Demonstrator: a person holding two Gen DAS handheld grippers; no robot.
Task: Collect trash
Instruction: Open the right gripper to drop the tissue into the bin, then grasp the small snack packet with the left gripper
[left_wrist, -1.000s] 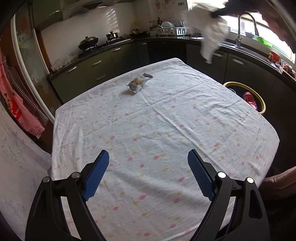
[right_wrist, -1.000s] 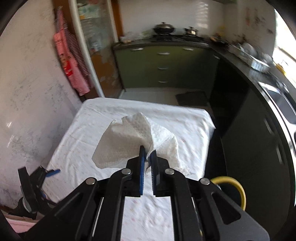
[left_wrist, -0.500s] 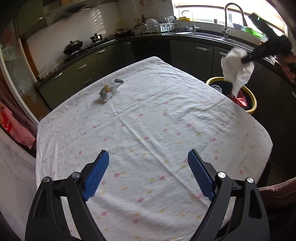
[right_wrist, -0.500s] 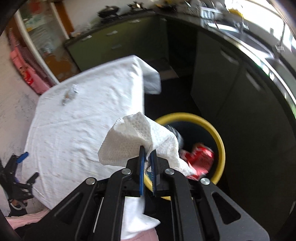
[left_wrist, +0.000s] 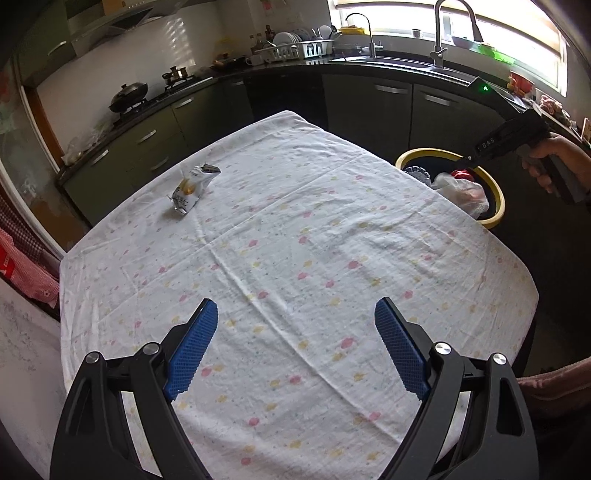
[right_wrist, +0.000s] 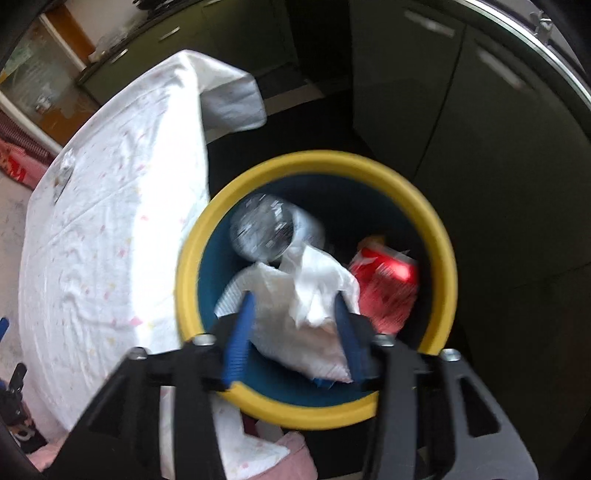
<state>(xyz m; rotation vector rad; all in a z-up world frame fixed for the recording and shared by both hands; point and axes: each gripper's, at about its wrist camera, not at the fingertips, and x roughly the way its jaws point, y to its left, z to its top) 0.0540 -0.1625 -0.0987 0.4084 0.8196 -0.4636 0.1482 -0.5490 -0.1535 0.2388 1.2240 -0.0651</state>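
Note:
My right gripper (right_wrist: 293, 308) is open above the yellow-rimmed bin (right_wrist: 439, 236). The white paper towel (right_wrist: 295, 295) lies loose in the bin between the spread fingers, beside a red wrapper (right_wrist: 388, 280) and a clear plastic bottle (right_wrist: 262, 229). In the left wrist view the bin (left_wrist: 495, 218) stands beyond the table's right edge, with the right gripper's body (left_wrist: 509, 136) above it. My left gripper (left_wrist: 295, 343) is open and empty over the near part of the table. A crumpled snack wrapper (left_wrist: 190, 188) lies on the far left of the floral tablecloth (left_wrist: 295, 240).
Dark kitchen cabinets (left_wrist: 369, 103) with a sink and dish rack run behind the table. A stove with a wok (left_wrist: 129, 98) is at the back left. A red checked cloth (left_wrist: 26, 258) hangs at the left. The bin stands tight against the table's edge.
My right gripper moved down over the bin and opened, and the paper towel dropped into the bin. My left gripper stayed open over the table.

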